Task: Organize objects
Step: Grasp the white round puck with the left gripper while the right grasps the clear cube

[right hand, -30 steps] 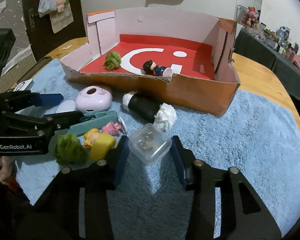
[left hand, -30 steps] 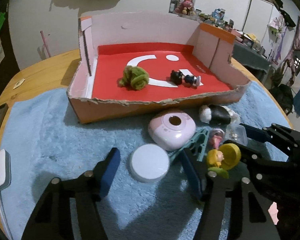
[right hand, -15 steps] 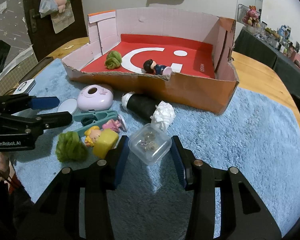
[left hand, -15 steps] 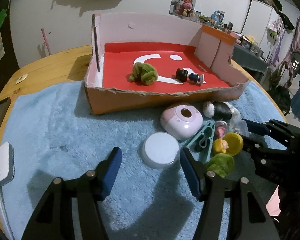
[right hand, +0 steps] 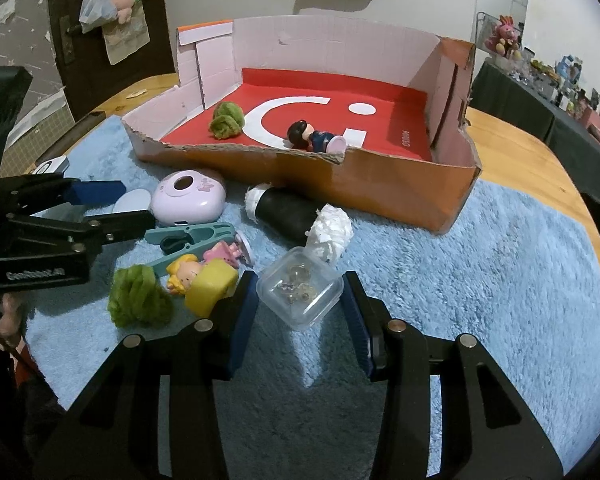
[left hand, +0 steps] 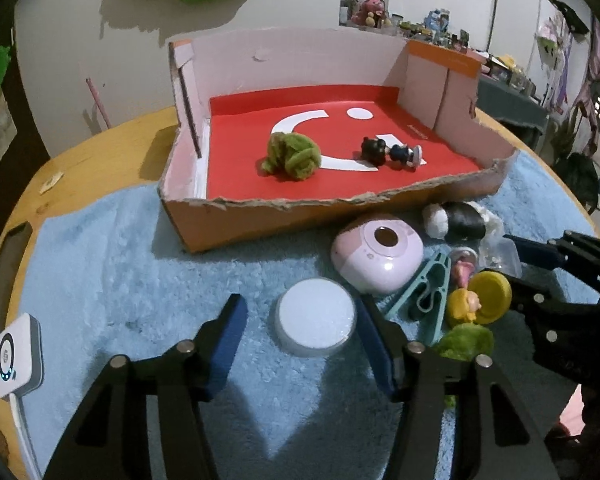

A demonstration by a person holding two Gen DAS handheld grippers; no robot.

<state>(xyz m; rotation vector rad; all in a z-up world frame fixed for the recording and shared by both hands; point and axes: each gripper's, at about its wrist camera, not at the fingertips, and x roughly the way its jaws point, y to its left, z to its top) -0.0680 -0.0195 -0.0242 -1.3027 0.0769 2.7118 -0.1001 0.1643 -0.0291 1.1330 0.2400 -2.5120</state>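
The left gripper (left hand: 300, 344) is closing around the white round puck (left hand: 315, 328), which lies flat on the blue fleece mat (left hand: 112, 264); its right pad is at the puck's edge, the left pad apart from it. The right gripper (right hand: 300, 312) stands narrow on the clear plastic case (right hand: 300, 294), both pads against its sides – it looks clamped, though not lifted. The cardboard box (left hand: 284, 216) behind already holds a green pom-pom (left hand: 294, 156) and a small doll (left hand: 392, 152).

Risks as I judge them: the puck is low and smooth, so the pads may ride over its rim and squirt it toward the pink case (left hand: 378, 252) – and the clear case could twist out if gripped near its corner
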